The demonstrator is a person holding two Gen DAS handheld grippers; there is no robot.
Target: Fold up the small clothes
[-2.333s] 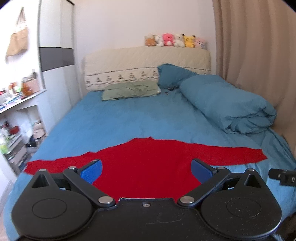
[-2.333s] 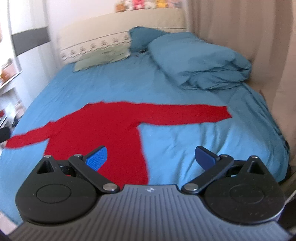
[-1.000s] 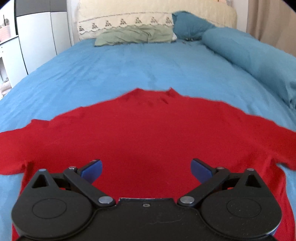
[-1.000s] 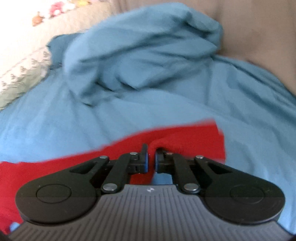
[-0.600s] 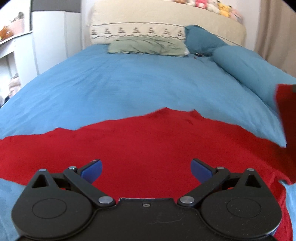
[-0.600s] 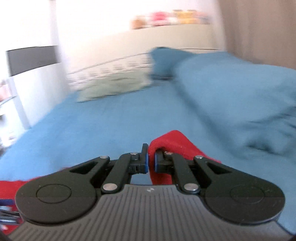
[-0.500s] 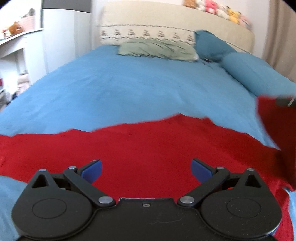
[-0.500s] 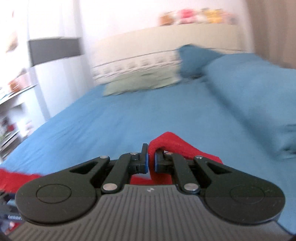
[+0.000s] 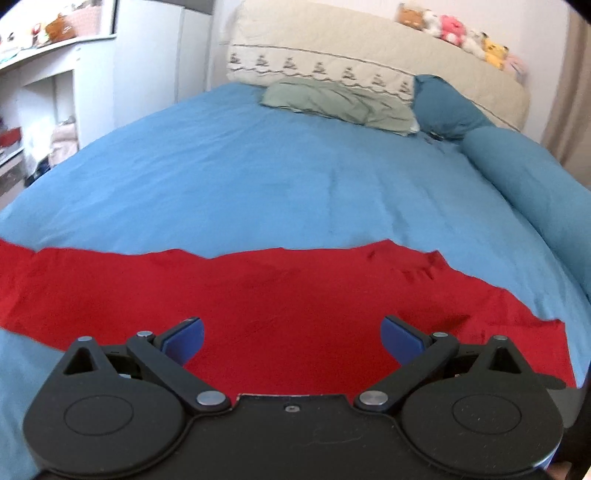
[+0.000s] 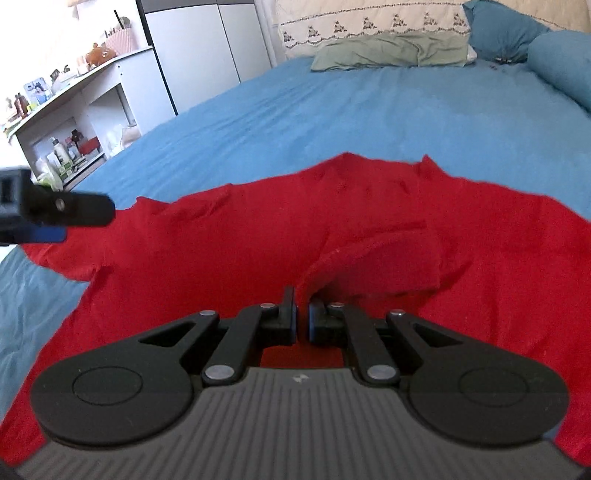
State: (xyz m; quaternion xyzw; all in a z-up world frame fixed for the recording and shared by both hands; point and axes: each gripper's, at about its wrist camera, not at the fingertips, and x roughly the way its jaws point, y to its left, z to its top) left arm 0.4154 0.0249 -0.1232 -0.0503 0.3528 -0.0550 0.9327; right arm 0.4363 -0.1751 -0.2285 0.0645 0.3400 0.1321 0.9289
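The right hand-held gripper (image 10: 302, 314) has its jaws nearly together, pinching a fold of the red top's sleeve (image 10: 376, 258); the pinched sleeve lies doubled over the body of the red top (image 10: 229, 243), just ahead of the fingertips. The left hand-held gripper (image 9: 291, 334) stands wide open with nothing between its blue pads (image 9: 184, 334), hovering low over the red top (image 9: 280, 291); whether it touches the cloth cannot be told. From the right wrist view, the left hand-held gripper (image 10: 55, 210) shows at the left edge, above the top's other sleeve.

The red top lies spread flat on the blue bed sheet (image 9: 258, 177), at the near end of the bed. Beyond the top, at the far end, a green pillow (image 9: 340, 101) and a dark blue pillow (image 9: 447, 110) lean at the cream headboard (image 9: 369, 55), which carries a row of plush toys (image 9: 454, 33). A rolled blue duvet (image 9: 535, 173) lies beyond the top's right side. Left of the bed stands a white desk (image 10: 85, 88) with shelves of small bottles.
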